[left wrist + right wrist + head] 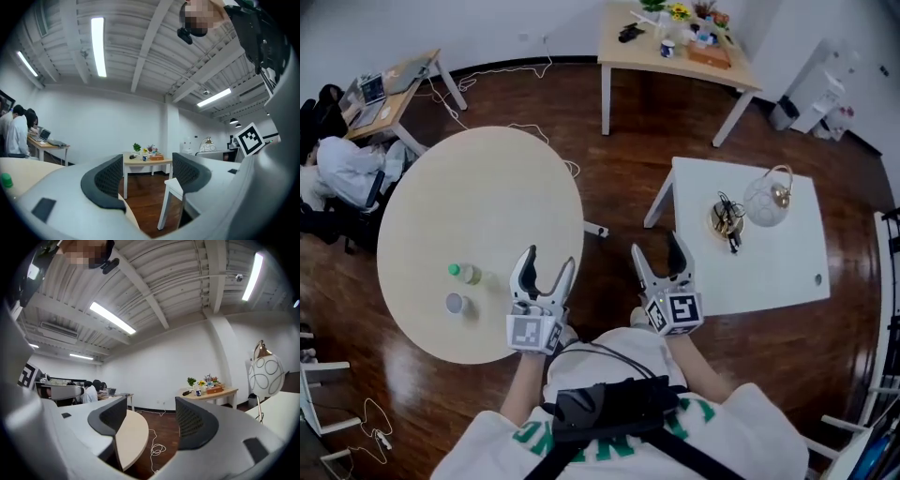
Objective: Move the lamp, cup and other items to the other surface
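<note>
A lamp (766,201) with a clear globe shade and gold fittings stands on the white square table (769,272) at the right, its cord coiled beside its base. On the round beige table (478,206) at the left stand a green-capped bottle (465,273) and a small grey-topped cup (456,303). My left gripper (549,261) hangs over the round table's near right edge, open and empty. Open and empty too, my right gripper (656,247) is over the floor gap by the white table's near left corner. The right gripper view shows the lamp (265,373) at far right.
A wooden table (675,56) at the back carries flowers, a mug and small boxes. At far left is a desk (394,89) with laptops and seated people (342,169). A white cable (572,169) lies on the dark floor. A white chair (323,394) stands at lower left.
</note>
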Available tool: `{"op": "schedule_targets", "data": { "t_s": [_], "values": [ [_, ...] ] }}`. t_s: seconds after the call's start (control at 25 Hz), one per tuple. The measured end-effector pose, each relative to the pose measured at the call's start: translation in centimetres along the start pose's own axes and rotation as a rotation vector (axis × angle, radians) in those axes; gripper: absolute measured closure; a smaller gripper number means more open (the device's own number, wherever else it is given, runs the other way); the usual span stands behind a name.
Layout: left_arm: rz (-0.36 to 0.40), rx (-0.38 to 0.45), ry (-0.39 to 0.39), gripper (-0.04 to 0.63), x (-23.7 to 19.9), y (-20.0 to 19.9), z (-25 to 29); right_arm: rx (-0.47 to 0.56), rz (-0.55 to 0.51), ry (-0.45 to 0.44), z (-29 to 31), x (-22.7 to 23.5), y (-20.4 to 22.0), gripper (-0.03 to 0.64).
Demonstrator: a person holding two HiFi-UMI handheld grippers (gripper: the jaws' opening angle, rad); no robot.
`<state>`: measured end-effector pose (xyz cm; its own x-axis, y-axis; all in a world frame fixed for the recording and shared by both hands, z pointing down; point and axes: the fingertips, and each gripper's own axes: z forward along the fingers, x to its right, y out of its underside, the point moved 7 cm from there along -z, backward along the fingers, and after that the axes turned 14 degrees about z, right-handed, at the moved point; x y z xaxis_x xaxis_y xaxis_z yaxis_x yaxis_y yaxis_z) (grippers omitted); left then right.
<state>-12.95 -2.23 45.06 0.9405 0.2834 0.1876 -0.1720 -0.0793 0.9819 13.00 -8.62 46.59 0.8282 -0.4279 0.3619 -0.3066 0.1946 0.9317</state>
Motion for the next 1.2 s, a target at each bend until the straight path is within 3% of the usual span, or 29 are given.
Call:
{"op": "schedule_targets", "data": {
  "t_s": [0.28,0.4,0.52,0.68,0.96,1.2],
  "values": [
    [0.051,-0.014,0.048,0.282,2.5,0.8,2.8,0.033,0.015,0.043,-2.3,3.0,-0.8,0.28],
    [0.069,-0.036,0.12,0.284,4.1,1.1,4.0,0.039,0.034,0.063,-2.7,4.0,-1.4,0.281],
    [0.008,-0.036,0.195,0.285,6.9,0.6,5.7,0.056,0.03,0.113,-4.1,6.7,-1.7,0.281],
    [-0.01,-0.037,0.317,0.285,10.6,1.4,8.5,0.073,0.051,0.223,-6.7,11.0,-1.5,0.281],
    [-0.025,-0.048,0.472,0.291,17.4,1.9,12.5,0.022,0.075,0.427,-11.8,20.1,-0.1,0.282],
    [-0.029,-0.09,0.517,0.291,22.3,2.1,14.3,-0.102,0.108,0.474,-11.8,28.6,3.0,0.293]
  ]
}}
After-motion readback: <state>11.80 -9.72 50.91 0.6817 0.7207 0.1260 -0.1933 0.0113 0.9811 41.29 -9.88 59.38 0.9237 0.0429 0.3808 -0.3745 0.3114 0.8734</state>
